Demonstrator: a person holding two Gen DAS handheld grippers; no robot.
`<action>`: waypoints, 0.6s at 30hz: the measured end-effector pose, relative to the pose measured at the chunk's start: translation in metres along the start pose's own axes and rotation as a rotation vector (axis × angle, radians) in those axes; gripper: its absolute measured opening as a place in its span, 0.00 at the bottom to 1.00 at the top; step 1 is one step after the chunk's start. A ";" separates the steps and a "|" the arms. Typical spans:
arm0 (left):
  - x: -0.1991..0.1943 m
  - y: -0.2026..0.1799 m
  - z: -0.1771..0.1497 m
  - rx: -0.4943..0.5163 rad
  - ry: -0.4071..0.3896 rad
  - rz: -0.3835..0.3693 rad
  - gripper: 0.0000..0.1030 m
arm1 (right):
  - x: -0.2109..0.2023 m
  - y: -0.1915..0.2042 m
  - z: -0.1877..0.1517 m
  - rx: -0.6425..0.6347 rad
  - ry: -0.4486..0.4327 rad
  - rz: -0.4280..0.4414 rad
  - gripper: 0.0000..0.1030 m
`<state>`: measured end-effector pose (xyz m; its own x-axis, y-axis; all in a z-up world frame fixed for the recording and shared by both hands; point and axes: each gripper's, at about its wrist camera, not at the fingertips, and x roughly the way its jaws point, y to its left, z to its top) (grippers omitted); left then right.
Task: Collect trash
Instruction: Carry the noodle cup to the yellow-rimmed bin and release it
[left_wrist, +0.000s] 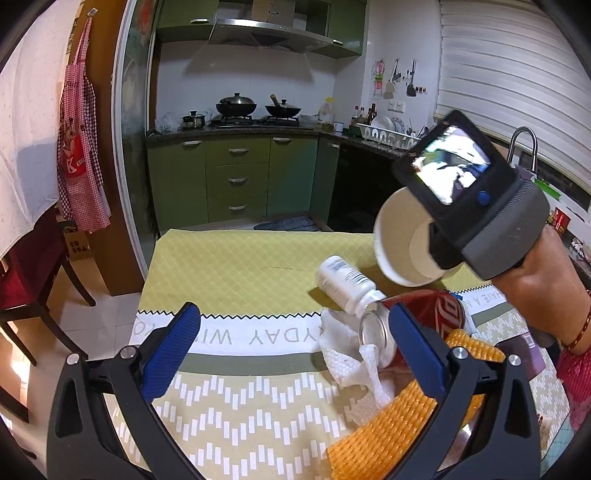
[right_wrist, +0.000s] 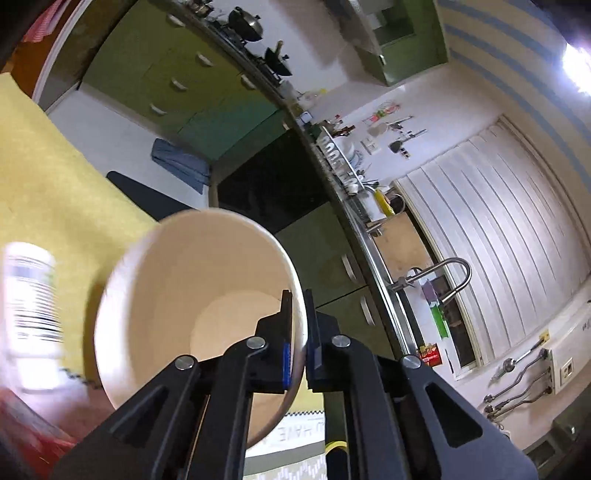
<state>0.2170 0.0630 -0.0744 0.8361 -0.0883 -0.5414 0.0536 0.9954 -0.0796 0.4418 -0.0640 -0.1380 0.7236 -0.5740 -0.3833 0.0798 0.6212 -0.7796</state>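
Right gripper (right_wrist: 299, 332): its two fingers are pinched on the rim of a white paper cup (right_wrist: 192, 295), one pad inside the wall and one outside, with only the thin paper between them.
Paper cup: held up off the table, tipped on its side with the mouth facing away from the holder; from the left wrist view it hangs above the far right part of the table, just over the red can.
Left gripper (left_wrist: 291, 343): blue-padded fingers spread wide, nothing between them, hovering low over the near edge of the table.
White pill bottle (left_wrist: 341, 282): lying on its side on the yellow cloth, its cap end touching the can.
Red soda can (left_wrist: 417, 317): on its side, its open end toward the near edge, partly behind the left gripper's right finger.
Crumpled paper towel (left_wrist: 351, 354): lying against the can's end, spilling toward the near edge.
Orange foam net (left_wrist: 388, 428): in front of the can, near the right finger's base, touching the paper towel.
Table (left_wrist: 236, 273): covered with a yellow quilted cloth and a patterned runner with printed letters.
Person's hand (left_wrist: 532, 273): wrapped round the right gripper's handle, a thin bracelet at the wrist.
Beyond: green kitchen cabinets (left_wrist: 236, 177), two woks on the hob.
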 end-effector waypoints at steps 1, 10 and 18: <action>0.000 -0.001 0.000 0.001 0.001 0.001 0.94 | 0.002 -0.008 -0.003 0.015 0.002 0.003 0.06; 0.006 -0.008 -0.003 0.023 0.016 -0.002 0.95 | 0.022 -0.160 -0.053 0.431 0.088 0.427 0.06; 0.007 -0.008 -0.007 0.030 0.007 -0.010 0.94 | 0.033 -0.298 -0.185 0.676 0.154 0.592 0.06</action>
<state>0.2183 0.0546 -0.0834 0.8316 -0.0985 -0.5466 0.0782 0.9951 -0.0604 0.3150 -0.3665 -0.0100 0.6787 -0.0963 -0.7280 0.1442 0.9895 0.0036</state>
